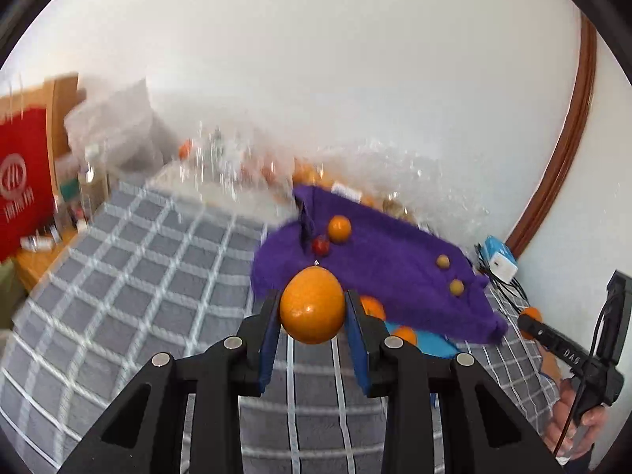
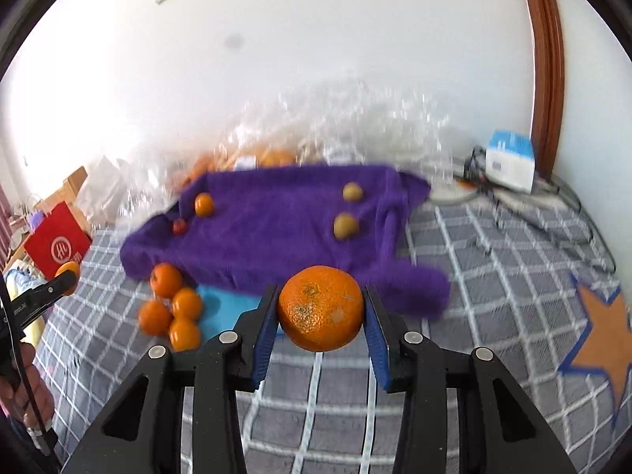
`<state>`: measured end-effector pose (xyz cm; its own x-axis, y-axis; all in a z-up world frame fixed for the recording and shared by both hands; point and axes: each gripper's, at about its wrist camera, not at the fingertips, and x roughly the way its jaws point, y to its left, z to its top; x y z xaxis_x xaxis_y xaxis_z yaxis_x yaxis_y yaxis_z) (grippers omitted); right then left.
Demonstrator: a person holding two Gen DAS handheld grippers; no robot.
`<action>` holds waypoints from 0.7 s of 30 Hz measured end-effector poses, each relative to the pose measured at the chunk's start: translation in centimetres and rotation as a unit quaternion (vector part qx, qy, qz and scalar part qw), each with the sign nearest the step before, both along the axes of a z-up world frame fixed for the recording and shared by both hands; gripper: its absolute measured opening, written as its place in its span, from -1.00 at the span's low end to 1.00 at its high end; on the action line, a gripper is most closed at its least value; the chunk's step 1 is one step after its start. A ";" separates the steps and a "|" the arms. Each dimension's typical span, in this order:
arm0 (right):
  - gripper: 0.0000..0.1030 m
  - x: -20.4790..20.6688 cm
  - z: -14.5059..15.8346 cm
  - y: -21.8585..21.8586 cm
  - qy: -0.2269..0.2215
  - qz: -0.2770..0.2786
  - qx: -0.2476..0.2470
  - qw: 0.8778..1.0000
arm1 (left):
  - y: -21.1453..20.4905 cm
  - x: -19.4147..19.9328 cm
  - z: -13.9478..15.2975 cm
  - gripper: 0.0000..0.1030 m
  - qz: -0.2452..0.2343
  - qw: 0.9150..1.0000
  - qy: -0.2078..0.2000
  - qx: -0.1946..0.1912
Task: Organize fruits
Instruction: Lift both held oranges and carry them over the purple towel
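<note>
Right wrist: claw (image 2: 319, 310) grips a blemished, dimpled orange (image 2: 320, 308).

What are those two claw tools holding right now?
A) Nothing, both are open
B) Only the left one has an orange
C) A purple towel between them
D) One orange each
D: the left gripper pinches a smooth orange, and the right gripper pinches a speckled orange.

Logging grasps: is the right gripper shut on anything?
Shut on an orange: the right gripper has both blue pads pressing its sides.
</note>
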<state>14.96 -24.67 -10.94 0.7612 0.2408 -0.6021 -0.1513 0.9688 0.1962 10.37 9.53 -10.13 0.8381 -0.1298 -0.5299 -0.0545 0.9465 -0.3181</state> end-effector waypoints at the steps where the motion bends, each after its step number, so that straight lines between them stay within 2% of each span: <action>1: -0.20 0.4 0.4 0.0 -0.004 0.000 0.002 1.000 | -0.1 0.2 0.6 -0.41 0.000 1.000 -0.007 0.005; 7: -0.20 4.1 2.7 -0.1 -0.030 -0.014 0.006 0.999 | -0.8 3.3 4.3 -0.41 -0.005 0.999 -0.039 0.020; 12: -0.20 7.1 4.0 -0.4 -0.045 -0.028 0.007 0.999 | -1.9 6.8 5.6 -0.41 -0.007 0.998 -0.055 0.022; 17: -0.20 9.4 3.1 -0.4 -0.041 -0.026 0.036 0.998 | -3.5 10.6 4.5 -0.41 -0.010 0.999 -0.052 0.014; 19: -0.20 9.9 1.8 -0.4 -0.036 -0.025 0.037 0.998 | -3.8 11.7 2.9 -0.41 -0.014 0.999 -0.047 0.004; 21: -0.20 10.5 0.5 -0.5 -0.013 -0.027 0.029 0.999 | -4.0 12.0 1.6 -0.41 -0.010 0.999 -0.047 0.007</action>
